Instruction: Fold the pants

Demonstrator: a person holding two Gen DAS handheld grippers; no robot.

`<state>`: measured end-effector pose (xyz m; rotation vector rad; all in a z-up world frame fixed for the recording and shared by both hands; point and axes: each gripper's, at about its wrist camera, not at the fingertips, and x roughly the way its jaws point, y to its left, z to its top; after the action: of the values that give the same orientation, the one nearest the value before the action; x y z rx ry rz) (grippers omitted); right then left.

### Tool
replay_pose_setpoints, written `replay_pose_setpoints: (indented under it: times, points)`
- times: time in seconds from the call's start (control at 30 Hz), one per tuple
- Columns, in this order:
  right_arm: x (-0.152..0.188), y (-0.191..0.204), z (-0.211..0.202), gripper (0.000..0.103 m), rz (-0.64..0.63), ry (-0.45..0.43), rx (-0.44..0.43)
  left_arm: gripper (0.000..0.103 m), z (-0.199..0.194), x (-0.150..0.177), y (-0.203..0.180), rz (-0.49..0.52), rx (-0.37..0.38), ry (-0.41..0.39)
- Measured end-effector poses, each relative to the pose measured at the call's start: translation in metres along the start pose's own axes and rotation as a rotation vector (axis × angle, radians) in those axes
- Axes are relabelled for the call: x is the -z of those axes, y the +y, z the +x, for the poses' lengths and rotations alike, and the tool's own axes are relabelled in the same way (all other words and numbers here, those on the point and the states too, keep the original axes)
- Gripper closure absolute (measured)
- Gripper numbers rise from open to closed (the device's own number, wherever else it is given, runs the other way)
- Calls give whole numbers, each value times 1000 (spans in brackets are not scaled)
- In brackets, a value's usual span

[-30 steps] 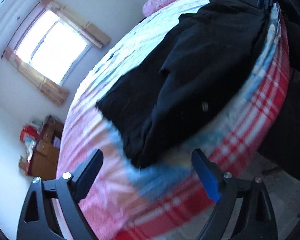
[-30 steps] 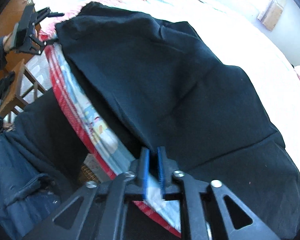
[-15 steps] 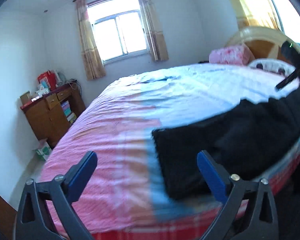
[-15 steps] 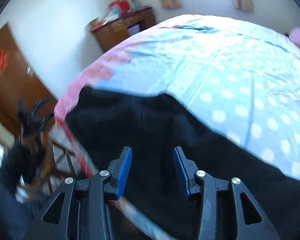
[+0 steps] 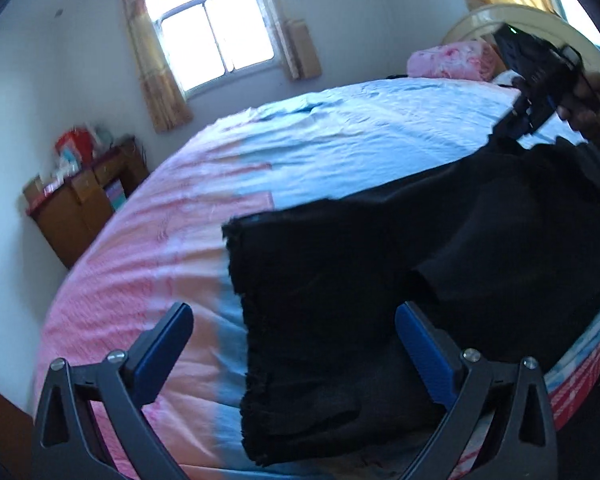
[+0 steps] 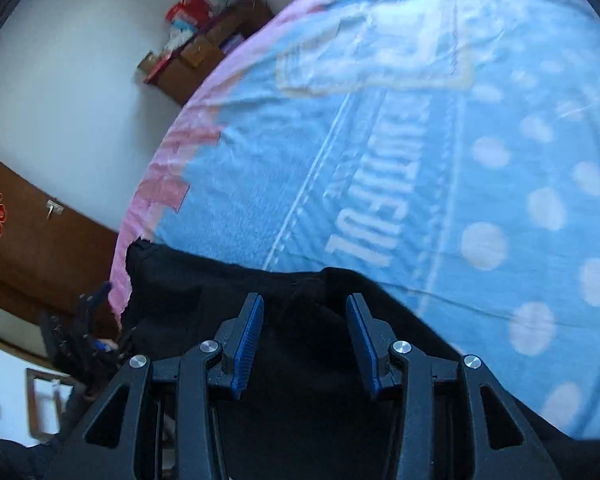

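Note:
Black pants [image 5: 380, 280] lie flat along the near side of the bed, their frayed hem end [image 5: 240, 320] toward the left. My left gripper [image 5: 292, 332] hovers over that hem end, open wide, with the cloth below the fingers and not pinched. The right gripper [image 5: 536, 76], held by a hand [image 5: 592, 108], points down at the pants' far edge. In the right wrist view the right gripper [image 6: 305, 320] stands partly open over the black cloth [image 6: 204, 280]. A small raised fold [image 6: 332, 276] lies just ahead of its blue pads [image 6: 252, 332], which press on nothing.
The bed sheet [image 6: 460, 160] is blue with pale dots, pink toward the foot [image 5: 140, 272]. Its red plaid side [image 5: 572, 388] marks the near edge. A cluttered wooden dresser [image 5: 80, 200] stands by the wall under a window [image 5: 212, 36]. A pink pillow [image 5: 452, 60] lies by the headboard.
My right gripper, nearly shut at the bed's side edge a second ago, has widened and swung across to the pants' far edge. The left gripper has rolled level and shifted over the hem end.

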<state>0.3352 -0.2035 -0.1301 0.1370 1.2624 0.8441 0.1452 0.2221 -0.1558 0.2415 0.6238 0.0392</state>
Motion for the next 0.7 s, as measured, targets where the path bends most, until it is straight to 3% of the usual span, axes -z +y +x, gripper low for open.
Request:
replay_pose_setpoints:
  times: [0.03,0.07,0.23,0.37,0.43,0.5,0.57,0.7]
  points:
    - [-1,-2,6,68,0,9,0,0,2,2,2,-9,3,5]
    - [-1,-1,11,94,-4,18,-2,0,5,3,4,-19,10,7]
    - [-6,2,-1,99,-7,-96,34,0,13,5,3,-28,37,10]
    - [-8,-9,15,99,-4,-64,81,0,18,5,6,-47,64,13]
    - [-7,-19,25,98,25,-52,56,0,17,4,8,-65,64,23]
    - [-6,-20,19,92,28,-66,32,0,5,-1,3,-41,7,8]
    - [2,-18,-4,44,40,-97,83,0,-16,-7,-5,6,-65,-31]
    - [38,-21,-71,41,35,-200,111,0,-61,-30,-30,55,-57,-133]
